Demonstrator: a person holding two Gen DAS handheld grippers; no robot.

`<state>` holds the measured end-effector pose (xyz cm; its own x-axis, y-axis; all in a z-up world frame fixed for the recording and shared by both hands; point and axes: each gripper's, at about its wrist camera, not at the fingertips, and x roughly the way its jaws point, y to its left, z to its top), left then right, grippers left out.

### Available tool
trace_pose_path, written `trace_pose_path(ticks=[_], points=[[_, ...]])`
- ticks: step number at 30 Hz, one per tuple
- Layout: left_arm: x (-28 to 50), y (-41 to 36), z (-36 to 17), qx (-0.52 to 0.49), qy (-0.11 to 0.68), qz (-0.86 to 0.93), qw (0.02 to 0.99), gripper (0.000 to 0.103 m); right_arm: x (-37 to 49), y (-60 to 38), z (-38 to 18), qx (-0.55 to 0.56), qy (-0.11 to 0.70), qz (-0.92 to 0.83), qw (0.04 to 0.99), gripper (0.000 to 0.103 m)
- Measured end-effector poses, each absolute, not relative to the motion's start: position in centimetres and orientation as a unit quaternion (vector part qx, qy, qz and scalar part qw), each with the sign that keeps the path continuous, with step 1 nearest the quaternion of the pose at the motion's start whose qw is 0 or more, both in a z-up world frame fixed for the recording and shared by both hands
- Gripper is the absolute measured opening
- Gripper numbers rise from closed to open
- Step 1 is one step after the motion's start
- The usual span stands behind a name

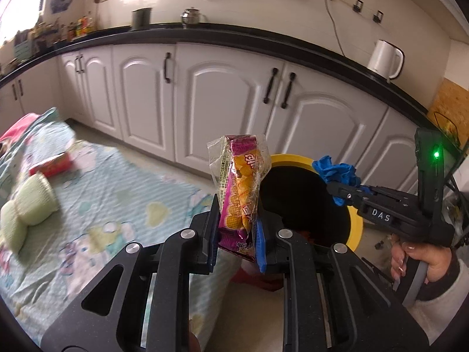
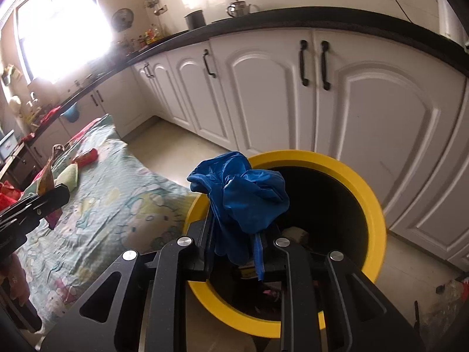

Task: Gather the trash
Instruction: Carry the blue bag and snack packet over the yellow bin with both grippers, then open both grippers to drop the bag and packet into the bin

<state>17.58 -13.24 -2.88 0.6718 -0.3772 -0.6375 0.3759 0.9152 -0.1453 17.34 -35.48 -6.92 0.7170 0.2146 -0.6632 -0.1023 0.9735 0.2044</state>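
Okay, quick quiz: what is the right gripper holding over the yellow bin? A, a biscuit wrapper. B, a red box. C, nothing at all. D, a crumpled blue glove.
D: the right gripper is shut on a crumpled blue glove above the open yellow bin, while the biscuit wrapper sits in the left gripper.

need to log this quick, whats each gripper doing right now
Left gripper: closed on the snack wrapper.
Right gripper: closed on the blue glove, over the yellow bin.
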Motion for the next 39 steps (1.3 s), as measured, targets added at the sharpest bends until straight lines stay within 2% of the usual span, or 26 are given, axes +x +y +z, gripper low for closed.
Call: trace_pose_path(ticks=[23, 32, 38, 39], points=[[20.9, -21.5, -6.2, 0.029, 0.387, -0.262, 0.884, 0.014, 15.4, -41.1, -10.6, 0.132, 0.398, 0.047, 0.907, 0.022], [21.8, -22.7, -7.1, 0.037, 0.401, -0.268, 0.875, 0.014, 15.2, -41.4, -11.1, 0.135, 0.406, 0.044, 0.903, 0.031], [22.3, -23.1, -7.2, 0.036, 0.405, -0.267, 0.874, 0.023, 14.9, -41.9, -10.8, 0.140, 0.398, 0.036, 0.906, 0.038], [22.4, -23.2, -7.2, 0.035, 0.405, -0.268, 0.874, 0.027, 14.8, -42.0, -10.7, 0.141, 0.395, 0.033, 0.907, 0.041]])
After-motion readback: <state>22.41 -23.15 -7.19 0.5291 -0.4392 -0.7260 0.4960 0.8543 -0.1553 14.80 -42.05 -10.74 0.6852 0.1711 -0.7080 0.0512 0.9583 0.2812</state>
